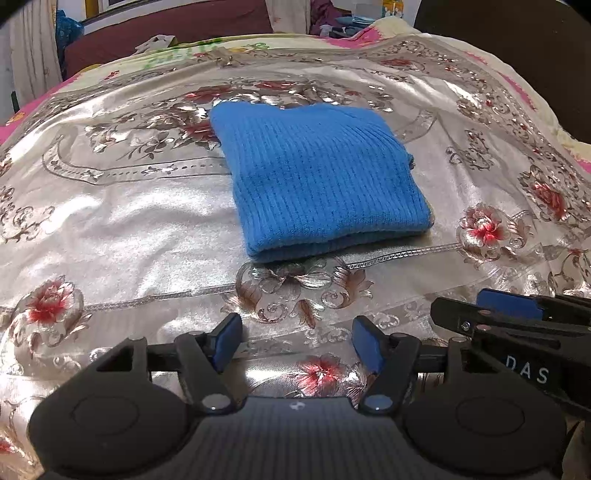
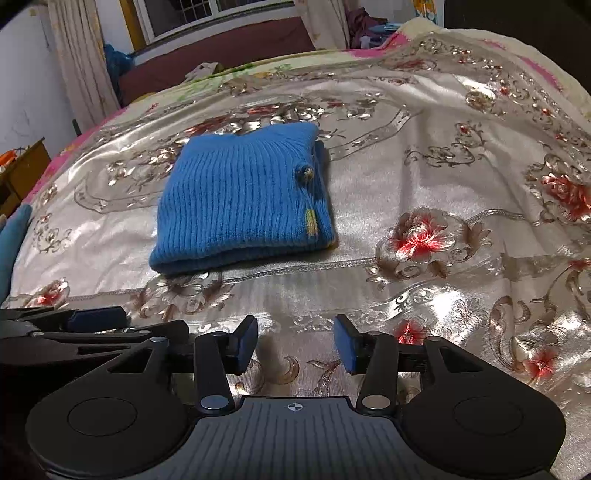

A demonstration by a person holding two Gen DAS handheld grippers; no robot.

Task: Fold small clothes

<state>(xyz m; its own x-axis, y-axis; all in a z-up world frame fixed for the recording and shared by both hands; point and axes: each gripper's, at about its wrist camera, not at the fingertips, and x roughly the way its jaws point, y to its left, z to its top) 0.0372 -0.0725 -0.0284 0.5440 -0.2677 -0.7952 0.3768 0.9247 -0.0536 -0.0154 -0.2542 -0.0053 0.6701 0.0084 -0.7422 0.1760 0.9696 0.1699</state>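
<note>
Blue ribbed knit sits in a neat squarish bundle in the middle of the bed: the small sweater [image 1: 317, 177] is already doubled over itself, its thick folded edge facing the two tools and its layers stacked evenly. From the right-hand view a little button [image 2: 306, 172] and a yellow tab [image 2: 312, 221] show along its right side, where the stacked edges lie, so that side is the busier one and the near fold is the clean one. It rests on a shiny satin bedspread [image 1: 122, 218] printed with red flowers, a slippery surface that probably lets a garment slide flat but also lets it drift if nudged.

The left hand-held gripper [image 1: 297, 341] hangs low over the bedspread, well short of the bundle, its blue pads parted with nothing between them. The right hand-held gripper [image 2: 295, 345] is just beside it, likewise spread wide and empty, its tips pointing toward the sweater's near-right corner. Neither touches the cloth. I read this pulled-back, side-by-side stance as giving the garment room to settle. The fold looks finished or close to it; one more halving would be the only thing left, I judge.

Farther off, a dark red headboard [image 2: 221, 48] and a curtained window [image 2: 207, 14] close the room.
</note>
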